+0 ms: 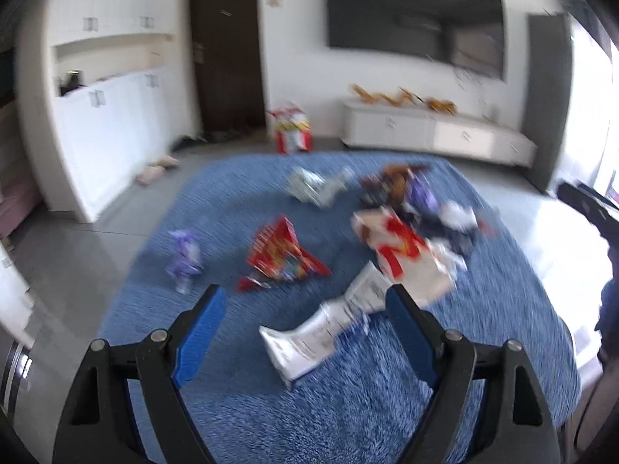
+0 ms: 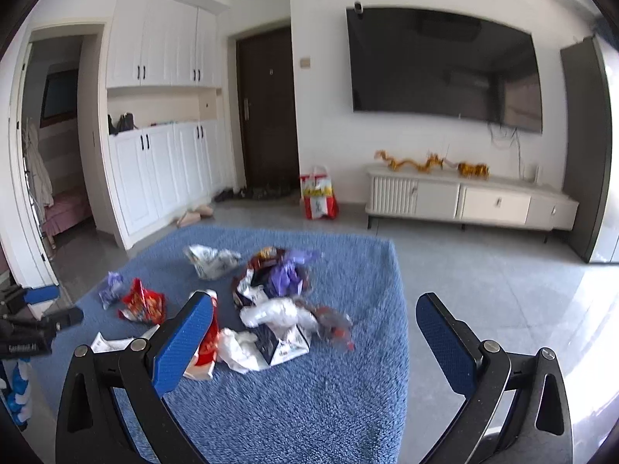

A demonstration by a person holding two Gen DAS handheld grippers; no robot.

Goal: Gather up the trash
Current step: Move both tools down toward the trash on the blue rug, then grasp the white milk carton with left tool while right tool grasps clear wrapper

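Observation:
Several pieces of trash lie on a blue shaggy rug (image 1: pixel 348 406). A silver-white wrapper (image 1: pixel 329 328) lies just ahead of my open, empty left gripper (image 1: pixel 305 301). Beyond it are a red snack bag (image 1: pixel 280 251), a red-and-white bag (image 1: pixel 402 247) and a purple wrapper (image 1: pixel 183 255). In the right wrist view my right gripper (image 2: pixel 315 309) is open and empty above a pile of crumpled white wrappers (image 2: pixel 271 328), with a purple wrapper (image 2: pixel 288 274) and the red bag (image 2: pixel 143 303) further off. The left gripper shows at that view's left edge (image 2: pixel 42 309).
A red-and-yellow carrier bag (image 2: pixel 319 193) stands on the grey tile floor by a dark door (image 2: pixel 267 116). A white TV cabinet (image 2: pixel 464 201) sits under a wall TV. White cupboards (image 2: pixel 162 162) stand left, with slippers (image 2: pixel 195 212) at their foot.

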